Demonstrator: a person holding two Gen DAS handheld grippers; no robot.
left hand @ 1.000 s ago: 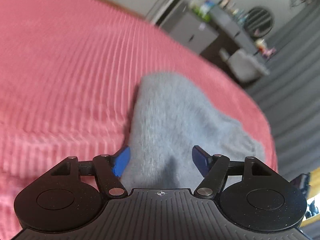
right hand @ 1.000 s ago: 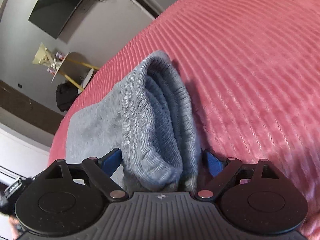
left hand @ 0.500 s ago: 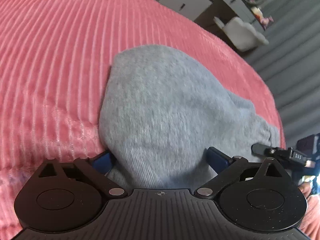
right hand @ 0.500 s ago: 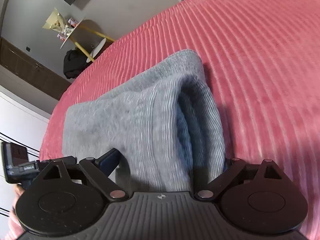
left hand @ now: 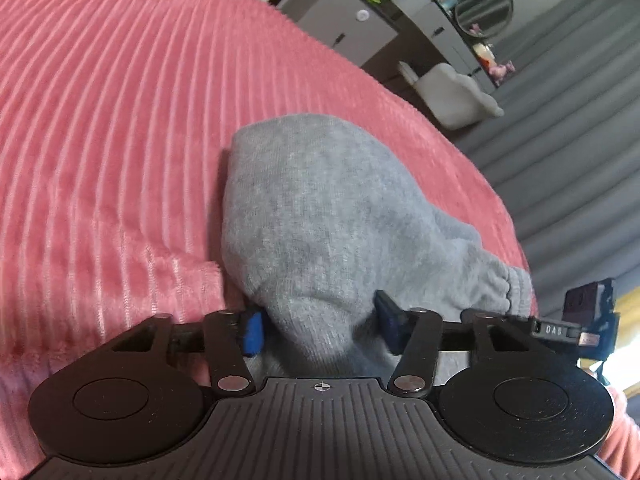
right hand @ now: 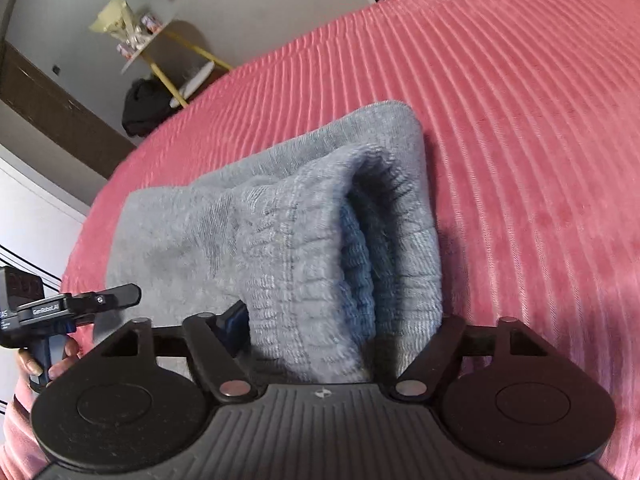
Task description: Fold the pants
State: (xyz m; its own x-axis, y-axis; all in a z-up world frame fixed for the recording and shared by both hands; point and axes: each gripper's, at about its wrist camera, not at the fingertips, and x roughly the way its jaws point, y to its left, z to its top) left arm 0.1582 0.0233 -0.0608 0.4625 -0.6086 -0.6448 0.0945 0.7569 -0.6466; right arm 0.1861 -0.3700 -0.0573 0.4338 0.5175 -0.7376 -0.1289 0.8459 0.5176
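While the grey pants (left hand: 320, 220) lie folded on the pink bedspread (left hand: 120, 120), both the left gripper (left hand: 318, 330) and the right gripper (right hand: 340, 340) at six o'clock are closing around bunched fabric.

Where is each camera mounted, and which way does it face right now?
Left wrist: on the left tool, looking down along its closing jaws at the pants between them; the right tool shows at right.
Right wrist: on the right tool, jaws closing, facing the pants' waistband; the left tool and a hand show at left.
Shared: pants, pink bedspread.
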